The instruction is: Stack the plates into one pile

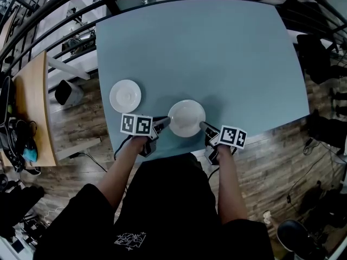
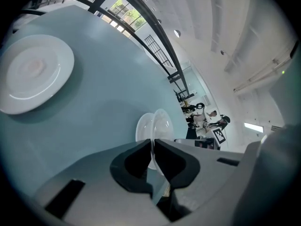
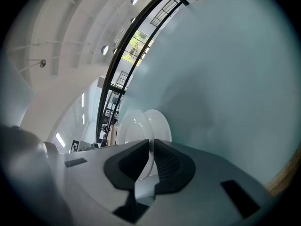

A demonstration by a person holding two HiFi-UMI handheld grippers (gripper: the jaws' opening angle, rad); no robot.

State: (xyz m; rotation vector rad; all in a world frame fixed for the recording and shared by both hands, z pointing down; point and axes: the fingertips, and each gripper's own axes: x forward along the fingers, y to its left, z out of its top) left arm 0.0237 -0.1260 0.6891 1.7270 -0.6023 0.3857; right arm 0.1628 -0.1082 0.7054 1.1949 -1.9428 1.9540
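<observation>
With the left gripper [image 1: 164,122] and right gripper [image 1: 205,127] each pinched shut on opposite rims of the plate [image 1: 186,118] between them, carry it level over the second plate [image 1: 125,96], ahead-left of the left gripper on the worktop [image 1: 217,53], lowering both sides together.

- Counter [image 1: 217,53]: blue-grey top, rounded corners.
- First white plate [image 1: 125,96]: lies flat on the counter, near its left edge.
- Second white plate [image 1: 186,118]: at the near edge; contact unclear.
</observation>
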